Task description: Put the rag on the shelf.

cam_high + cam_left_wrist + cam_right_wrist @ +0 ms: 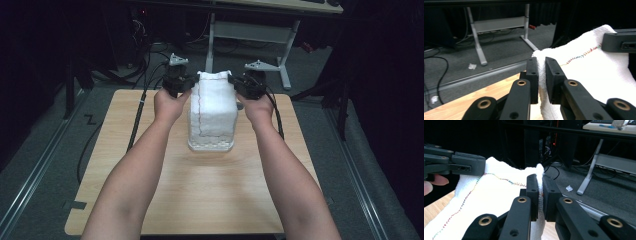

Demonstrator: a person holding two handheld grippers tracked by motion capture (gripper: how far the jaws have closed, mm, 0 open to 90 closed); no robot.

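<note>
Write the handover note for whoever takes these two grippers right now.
Left gripper: shut on the towel's top corner on its side.
Right gripper: shut on the opposite top corner.
Towel: white, with a coloured stitched line; held up stretched between the grippers over the far half of the table, its lower end resting folded on the wood.
Done: both corners gripped, towel raised.
Left: probably lay it down and fold it; keep both grips even so it does not slip.

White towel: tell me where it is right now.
In the high view the white towel hangs mid-table over the wooden table, its top corners pinched between the left gripper and right gripper.
</note>
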